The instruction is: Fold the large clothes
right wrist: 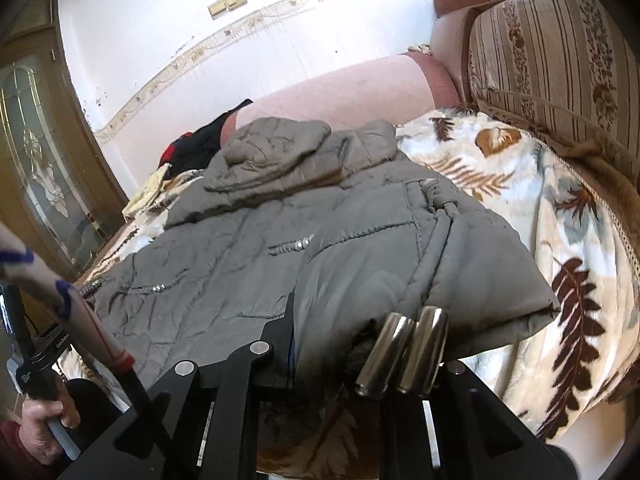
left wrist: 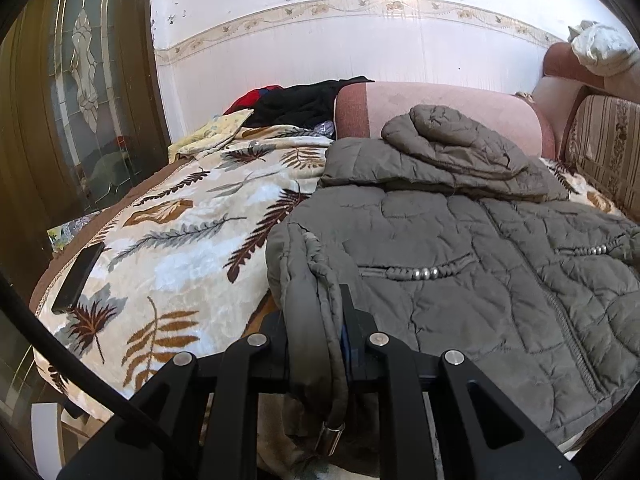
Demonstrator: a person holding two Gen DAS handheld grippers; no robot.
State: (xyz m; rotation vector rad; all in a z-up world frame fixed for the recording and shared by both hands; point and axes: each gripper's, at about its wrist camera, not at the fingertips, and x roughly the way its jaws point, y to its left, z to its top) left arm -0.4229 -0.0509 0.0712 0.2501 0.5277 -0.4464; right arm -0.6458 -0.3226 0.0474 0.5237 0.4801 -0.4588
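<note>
A grey quilted hooded jacket (left wrist: 480, 264) lies front-up on a leaf-patterned blanket (left wrist: 180, 240). Its hood (left wrist: 452, 140) is folded toward the far side. My left gripper (left wrist: 316, 344) is shut on the jacket's near left hem corner, with a drawstring and metal toggle (left wrist: 330, 436) hanging between the fingers. In the right wrist view the jacket (right wrist: 260, 248) fills the middle. My right gripper (right wrist: 344, 344) is shut on its near right hem corner, with two metal toggles (right wrist: 404, 356) lying over the right finger.
A black phone (left wrist: 78, 278) lies on the blanket's left edge. Dark and red clothes (left wrist: 304, 100) and a yellow cloth (left wrist: 212, 132) are piled at the far side by a pink bolster (left wrist: 432, 104). A striped cushion (right wrist: 560, 60) stands at right. A wooden glass door (left wrist: 80, 80) is at left.
</note>
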